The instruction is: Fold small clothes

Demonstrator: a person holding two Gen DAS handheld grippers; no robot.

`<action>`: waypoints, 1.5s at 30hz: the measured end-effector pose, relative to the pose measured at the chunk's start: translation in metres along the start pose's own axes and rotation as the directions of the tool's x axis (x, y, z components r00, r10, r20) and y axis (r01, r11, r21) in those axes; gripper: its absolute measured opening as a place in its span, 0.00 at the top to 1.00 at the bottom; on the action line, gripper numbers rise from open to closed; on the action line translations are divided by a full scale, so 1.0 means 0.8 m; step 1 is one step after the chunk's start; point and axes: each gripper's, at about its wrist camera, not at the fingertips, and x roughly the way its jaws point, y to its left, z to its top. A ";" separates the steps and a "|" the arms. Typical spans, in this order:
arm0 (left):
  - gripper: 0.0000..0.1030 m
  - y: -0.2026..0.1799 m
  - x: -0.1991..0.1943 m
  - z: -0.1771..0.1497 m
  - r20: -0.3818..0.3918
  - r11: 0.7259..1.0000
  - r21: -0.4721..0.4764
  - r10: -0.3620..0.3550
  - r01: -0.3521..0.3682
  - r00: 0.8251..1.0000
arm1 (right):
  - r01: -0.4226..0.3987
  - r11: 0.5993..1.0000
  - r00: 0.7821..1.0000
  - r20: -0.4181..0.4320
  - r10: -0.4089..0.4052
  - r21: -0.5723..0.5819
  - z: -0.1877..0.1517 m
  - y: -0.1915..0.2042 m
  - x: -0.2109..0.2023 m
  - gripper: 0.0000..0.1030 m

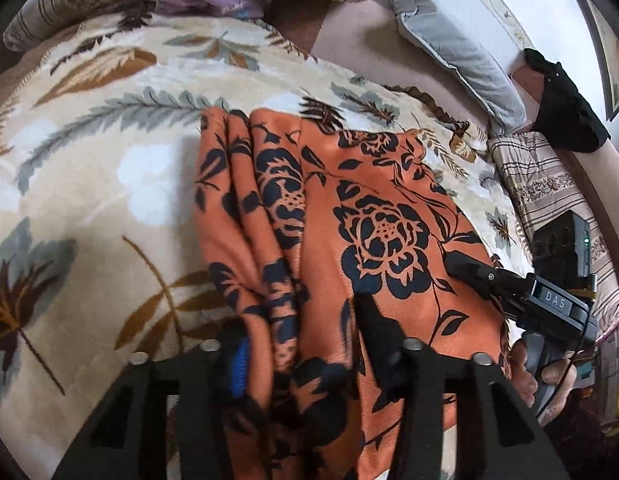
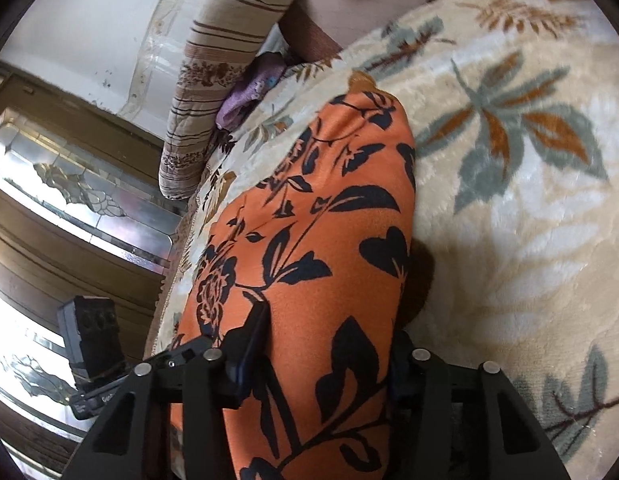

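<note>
Orange garment [image 1: 349, 216], one, printed with black flowers, lay on the leaf-patterned blanket [image 1: 89, 184] of the bed. Its long axis ran away from my fingers toward the pillows. My left gripper [image 1: 305, 344] had its bunched near edge between partly closed jaws; whether the pads pinched it I could not tell. My right gripper [image 2: 325, 344] straddled the same near edge just beside it, likewise part-closed, grip uncertain. Two grippers, equally near.

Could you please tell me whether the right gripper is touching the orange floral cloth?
Touching: the right wrist view shows the orange floral cloth bunched between the right gripper's fingers, pressed against the cloth.
</note>
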 end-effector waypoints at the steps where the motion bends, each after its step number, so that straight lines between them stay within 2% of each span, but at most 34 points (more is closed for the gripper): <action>1: 0.60 -0.002 -0.003 0.000 0.008 1.000 0.008 0.007 -0.007 1.000 | 0.005 1.000 1.000 0.010 -0.005 -0.011 0.000 0.003 -0.003 0.53; 3: 0.64 -0.008 -0.009 0.000 0.022 1.000 0.022 0.013 -0.014 1.000 | 0.010 0.999 1.000 0.026 -0.009 -0.032 -0.001 0.009 -0.010 0.54; 8: 0.65 -0.036 -0.024 -0.002 0.052 0.998 0.057 -0.003 0.000 0.999 | 0.013 0.997 0.995 0.103 -0.004 -0.082 0.002 0.021 -0.046 0.55; 16: 0.65 -0.076 -0.049 -0.009 0.103 0.994 0.090 -0.079 0.070 0.992 | 0.005 0.993 0.985 0.170 0.016 -0.121 -0.002 0.022 -0.102 0.55; 28: 0.65 -0.143 -0.044 -0.042 0.094 0.988 0.127 -0.102 0.090 0.990 | 0.031 0.988 0.976 0.218 0.002 -0.149 -0.026 -0.009 -0.175 0.55; 37: 0.65 -0.186 -0.033 -0.069 0.087 0.989 0.130 -0.081 0.069 0.993 | 0.031 0.989 0.972 0.235 0.004 -0.144 -0.042 -0.040 -0.213 0.55; 45: 0.65 -0.210 -0.039 -0.075 0.084 0.987 0.162 -0.029 0.015 0.996 | 0.003 0.990 0.973 0.230 0.030 -0.142 -0.046 -0.056 -0.225 0.55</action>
